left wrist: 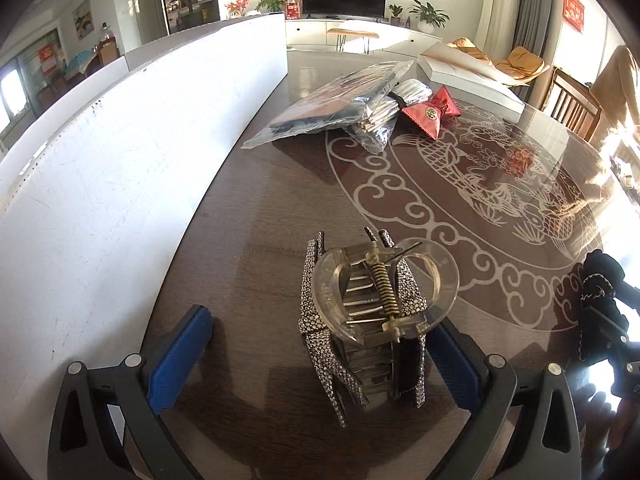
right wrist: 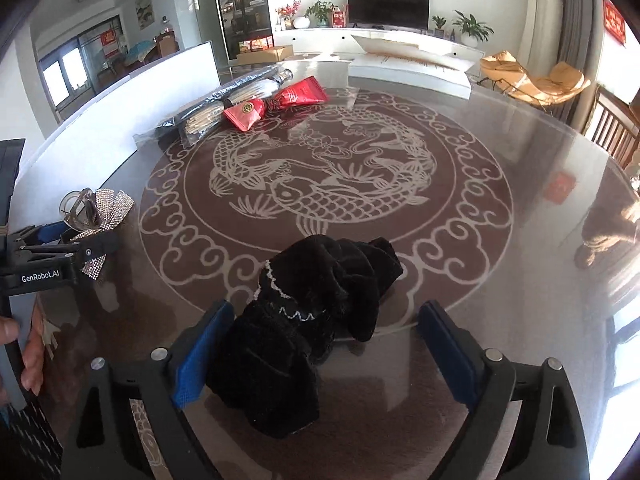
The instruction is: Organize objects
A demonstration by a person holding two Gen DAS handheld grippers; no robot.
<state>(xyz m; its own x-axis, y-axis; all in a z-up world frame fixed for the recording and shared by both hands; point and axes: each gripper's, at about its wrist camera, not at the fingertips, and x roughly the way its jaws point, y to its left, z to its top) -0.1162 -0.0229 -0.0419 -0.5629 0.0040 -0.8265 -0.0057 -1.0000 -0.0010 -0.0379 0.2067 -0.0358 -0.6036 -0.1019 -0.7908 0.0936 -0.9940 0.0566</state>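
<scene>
Task early by look of it: nothing grouped yet, items scattered on table.

White board at left edge, matte, scuffed.

Left gripper jaws apart, straddling hair claws: one clear plastic with metal spring, one rhinestone-studded; right pad near or touching, left pad clear.

Far centre: plastic bag, crinkly, beside red pouch, glossy.

Right gripper jaws wide, black velvet cloth between, bunched, soft; left pad touching, no squeeze.

Table glossy, carp motif.

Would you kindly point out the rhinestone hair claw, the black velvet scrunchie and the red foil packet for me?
rhinestone hair claw (left wrist: 376, 312), left wrist view, on its coiled spring.
black velvet scrunchie (right wrist: 320, 312), right wrist view, on the middle folds.
red foil packet (left wrist: 430, 114), left wrist view, near its gold emblem.
</scene>
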